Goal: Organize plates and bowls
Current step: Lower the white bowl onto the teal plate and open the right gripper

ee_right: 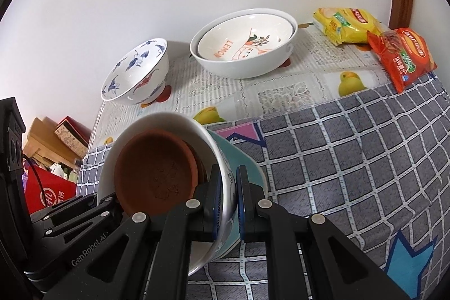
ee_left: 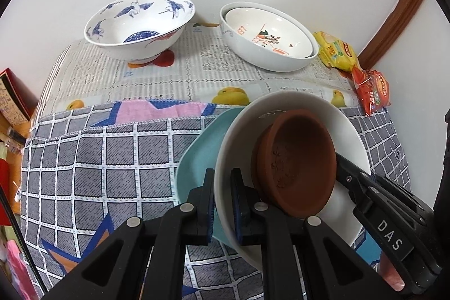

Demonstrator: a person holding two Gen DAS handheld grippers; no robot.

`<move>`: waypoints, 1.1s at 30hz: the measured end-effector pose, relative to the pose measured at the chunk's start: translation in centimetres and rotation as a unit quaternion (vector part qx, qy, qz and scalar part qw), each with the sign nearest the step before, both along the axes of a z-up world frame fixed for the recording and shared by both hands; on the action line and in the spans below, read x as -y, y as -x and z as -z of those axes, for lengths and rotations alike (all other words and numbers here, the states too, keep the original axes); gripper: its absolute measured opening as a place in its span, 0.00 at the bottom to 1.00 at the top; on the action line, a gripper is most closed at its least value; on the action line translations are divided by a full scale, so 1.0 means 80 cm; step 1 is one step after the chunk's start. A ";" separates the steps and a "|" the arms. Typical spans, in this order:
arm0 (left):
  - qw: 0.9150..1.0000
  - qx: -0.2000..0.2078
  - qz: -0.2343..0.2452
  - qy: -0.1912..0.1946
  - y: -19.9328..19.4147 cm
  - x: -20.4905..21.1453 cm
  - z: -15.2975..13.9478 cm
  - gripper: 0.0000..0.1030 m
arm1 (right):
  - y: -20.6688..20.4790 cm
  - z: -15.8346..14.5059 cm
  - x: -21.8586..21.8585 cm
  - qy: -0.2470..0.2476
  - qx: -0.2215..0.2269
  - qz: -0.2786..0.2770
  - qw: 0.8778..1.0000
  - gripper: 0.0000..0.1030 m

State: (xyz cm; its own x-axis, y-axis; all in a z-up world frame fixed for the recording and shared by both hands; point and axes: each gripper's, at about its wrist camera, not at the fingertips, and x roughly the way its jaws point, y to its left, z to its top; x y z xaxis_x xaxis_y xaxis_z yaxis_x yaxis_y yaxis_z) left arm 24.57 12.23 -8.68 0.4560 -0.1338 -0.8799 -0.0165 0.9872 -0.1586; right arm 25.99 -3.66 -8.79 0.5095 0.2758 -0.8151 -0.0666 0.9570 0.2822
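- The left gripper [ee_left: 222, 204] has its pads pinched on the left rim of a white plate [ee_left: 348, 131]; the right gripper [ee_right: 227, 201] pinches the opposite rim, so the load is shared between 2 grips.
- The white plate carries a brown clay saucer [ee_left: 298, 159] and sits on a teal plate [ee_left: 202, 151] (whether the pads also clamp the teal rim cannot be told). The stack is tilted, above a grey checked cloth [ee_left: 92, 159].
- Judgement: the 2-sided hold keeps the loose saucer from sliding while the stack is carried.
- Destination candidates at the back, near the wall: a blue-and-white crane-pattern bowl [ee_left: 140, 27], and a white bowl [ee_left: 270, 58] with a "LEMON" bowl [ee_right: 247, 41] nested inside.
- Legible text: "LEMON" in orange; "DAS" on the right gripper's body; "GenRobot.AI" on the left gripper's body.
- A yellow snack packet [ee_right: 346, 21] and a red snack packet [ee_right: 402, 58] lie just beside the nested bowls; their brand lettering is too small to read.
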 end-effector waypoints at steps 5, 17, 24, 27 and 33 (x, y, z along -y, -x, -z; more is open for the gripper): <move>1.000 -0.003 -0.004 0.002 0.001 -0.006 0.003 0.11 | 0.001 0.005 -0.007 0.000 -0.003 -0.004 1.000 0.10; 1.000 -0.006 -0.007 0.001 0.000 -0.009 0.005 0.11 | -0.001 0.009 -0.010 -0.002 -0.005 -0.007 1.000 0.10; 1.000 -0.007 -0.009 0.000 0.001 -0.009 0.006 0.11 | 0.000 0.011 -0.010 -0.005 -0.006 -0.009 1.000 0.10; 1.000 -0.010 -0.010 0.000 0.000 -0.009 0.008 0.11 | 0.000 0.013 -0.010 -0.006 -0.007 -0.009 1.000 0.10; 1.000 -0.015 -0.010 0.001 -0.003 -0.009 0.013 0.11 | -0.002 0.019 -0.010 -0.008 -0.011 -0.008 1.000 0.10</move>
